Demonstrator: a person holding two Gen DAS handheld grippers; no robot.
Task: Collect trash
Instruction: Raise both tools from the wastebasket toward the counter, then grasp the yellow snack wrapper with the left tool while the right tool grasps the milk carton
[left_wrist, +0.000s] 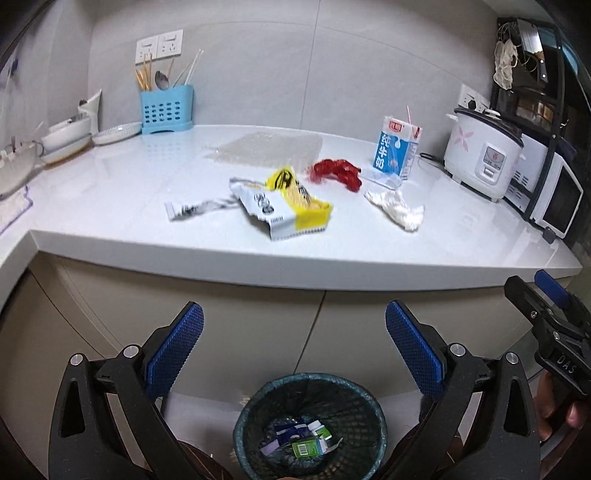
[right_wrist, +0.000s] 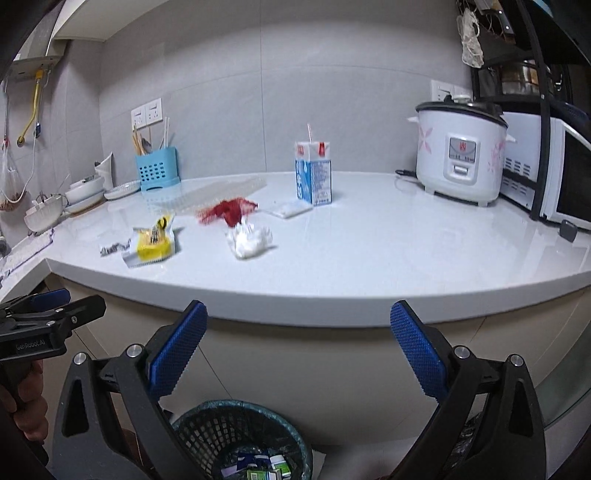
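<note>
white counter (left_wrist: 110, 206) holds, left to right, wrapper (left_wrist: 291, 206), red scrap (left_wrist: 338, 171), tissue (left_wrist: 397, 208), carton (left_wrist: 397, 149). left gripper (left_wrist: 294, 347) and right gripper (right_wrist: 298, 349) gape wide, empty. bin (left_wrist: 310, 424) bottom centre; only right view shows yellow hose (right_wrist: 33, 107), upper left.

Rice cooker (right_wrist: 460, 147), microwave (right_wrist: 554, 173), perhaps chopsticks in caddy (left_wrist: 166, 110).

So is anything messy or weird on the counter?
Yes. Rubbish lies loose on the white counter: a torn yellow snack wrapper, a red crumpled net, a scrunched white tissue and a milk carton with its straw left in. It belongs in the bin below.
</note>
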